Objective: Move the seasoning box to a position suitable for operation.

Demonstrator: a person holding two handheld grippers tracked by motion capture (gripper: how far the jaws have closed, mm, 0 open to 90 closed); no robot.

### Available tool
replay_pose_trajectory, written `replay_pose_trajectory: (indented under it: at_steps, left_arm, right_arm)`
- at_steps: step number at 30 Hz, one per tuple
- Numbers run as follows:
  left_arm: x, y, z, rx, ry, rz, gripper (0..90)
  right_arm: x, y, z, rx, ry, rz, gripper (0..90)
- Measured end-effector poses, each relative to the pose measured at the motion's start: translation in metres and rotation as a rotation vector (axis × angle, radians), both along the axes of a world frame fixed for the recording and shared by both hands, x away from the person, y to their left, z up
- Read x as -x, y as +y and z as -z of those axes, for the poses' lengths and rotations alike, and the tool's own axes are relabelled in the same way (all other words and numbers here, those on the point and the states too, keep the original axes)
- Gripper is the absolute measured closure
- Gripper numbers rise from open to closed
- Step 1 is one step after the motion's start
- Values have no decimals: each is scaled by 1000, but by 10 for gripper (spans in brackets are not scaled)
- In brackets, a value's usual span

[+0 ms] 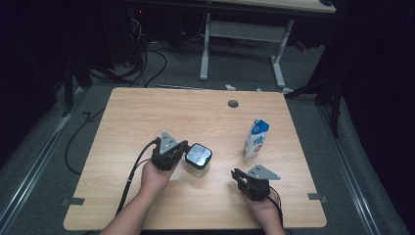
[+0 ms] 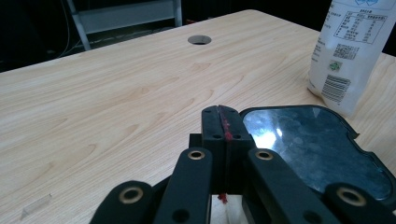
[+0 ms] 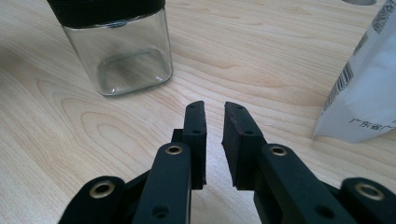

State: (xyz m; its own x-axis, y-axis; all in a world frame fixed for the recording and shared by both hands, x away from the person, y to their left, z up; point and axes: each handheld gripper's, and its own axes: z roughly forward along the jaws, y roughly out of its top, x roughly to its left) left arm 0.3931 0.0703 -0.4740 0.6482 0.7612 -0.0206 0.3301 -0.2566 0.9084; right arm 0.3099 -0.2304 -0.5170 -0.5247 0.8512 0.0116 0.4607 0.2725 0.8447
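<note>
A square glass jar (image 1: 198, 156) with a shiny black lid (image 2: 317, 144) stands near the middle of the wooden table (image 1: 195, 112). My left gripper (image 1: 185, 152) sits right against the jar's left side at lid height. In the left gripper view its jaws (image 2: 223, 119) are pressed together, with a thin red streak along their seam and the lid's edge just beside them. A white and blue milk carton (image 1: 256, 138) stands upright to the right of the jar. My right gripper (image 1: 236, 174) rests below the carton, narrowly open with nothing between its fingers (image 3: 215, 109). It faces the gap between the jar (image 3: 121, 51) and the carton (image 3: 364, 93).
A round cable hole (image 1: 233, 104) lies at the table's far side. Small tape strips mark the left (image 1: 72, 201) and right (image 1: 317, 197) front edges. Beyond the table are a white desk frame (image 1: 205, 44) and loose cables on the floor.
</note>
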Motion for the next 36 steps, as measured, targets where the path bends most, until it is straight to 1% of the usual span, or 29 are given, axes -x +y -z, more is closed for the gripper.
replay_pose_trajectory:
  at_steps: [3,6,9,11,13,17,19,22,28,36]
  left_arm:
    - [-1,0,0,4,2,1,900]
    - [-1,0,1,7,-2,0,900]
    - [-2,1,1,15,3,6,900]
    - [-2,1,2,13,-2,6,900]
    - [-2,1,2,15,-1,5,900]
    - [-3,3,3,22,-2,-2,900]
    - [-3,4,4,24,-2,-5,900]
    - [-2,3,4,27,-3,0,900]
    - [-2,2,4,30,-9,3,900]
    - [-2,2,5,38,-9,4,900]
  right_arm:
    - [1,3,-1,6,-15,1,796]
    - [0,7,-1,3,-20,-6,805]
    - [0,12,-3,16,-31,-16,819]
    - [-1,15,-4,9,-33,-18,824]
    - [-2,18,-5,20,-39,-23,828]
    - [-4,22,-8,14,-52,-35,830]
    - [-5,24,-9,10,-52,-37,829]
    - [-5,27,-11,28,-53,-50,829]
    - [-7,30,-14,32,-59,-53,829]
    - [-7,34,-11,33,-51,-59,829]
